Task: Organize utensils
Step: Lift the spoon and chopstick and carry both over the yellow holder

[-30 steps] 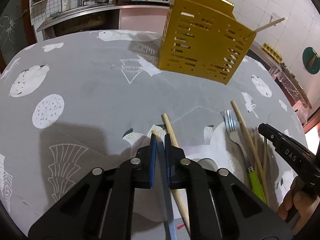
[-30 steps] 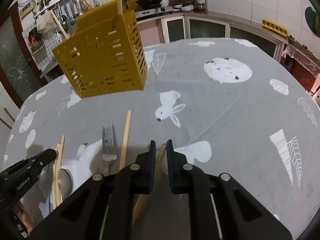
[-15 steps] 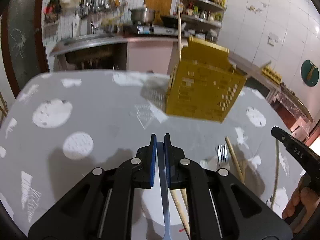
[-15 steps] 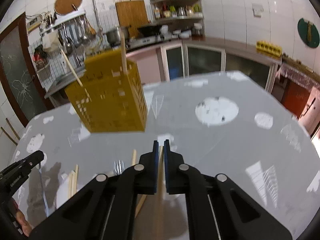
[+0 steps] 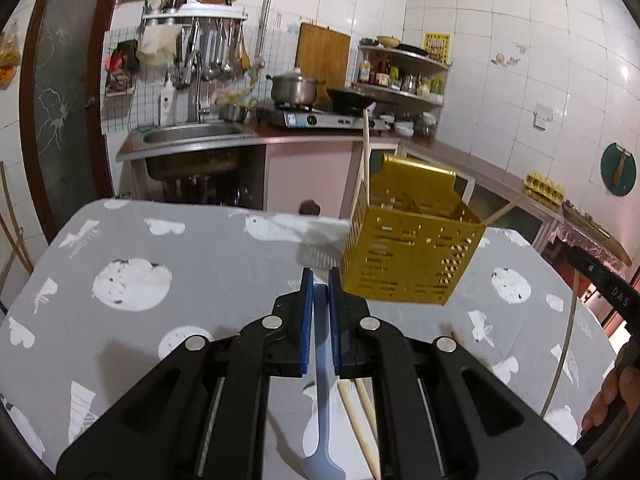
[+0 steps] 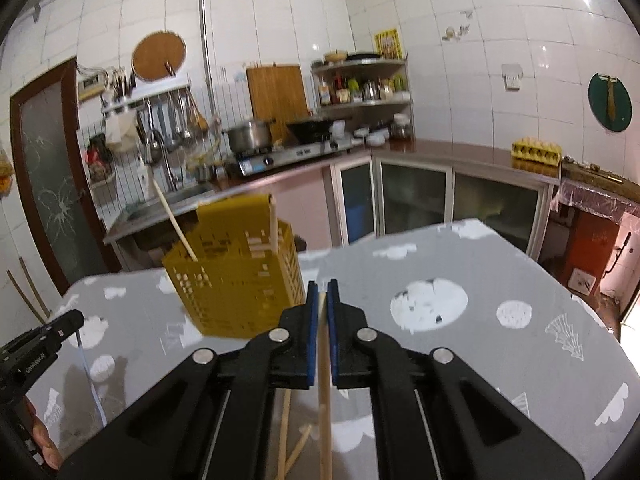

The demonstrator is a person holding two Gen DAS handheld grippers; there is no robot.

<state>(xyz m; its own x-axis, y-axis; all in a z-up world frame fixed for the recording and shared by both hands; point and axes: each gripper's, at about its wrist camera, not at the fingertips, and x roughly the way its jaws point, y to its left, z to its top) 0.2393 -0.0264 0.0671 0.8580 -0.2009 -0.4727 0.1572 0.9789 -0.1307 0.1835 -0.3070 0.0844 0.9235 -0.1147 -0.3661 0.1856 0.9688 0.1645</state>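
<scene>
Both tongs have lifted off the tabletop (image 5: 224, 256) since earlier: left tongs (image 5: 319, 292) pinch a blue utensil handle (image 5: 321, 356), right tongs (image 6: 322, 294) pinch a chopstick (image 6: 325, 400), both raised toward yellow caddy (image 5: 408, 256) for dropping in.

You can read "DAS" in white letters on the black plastic arm of the right gripper (image 5: 608, 284). The white print on the black left gripper (image 6: 36, 344) is blurred beyond reading.
</scene>
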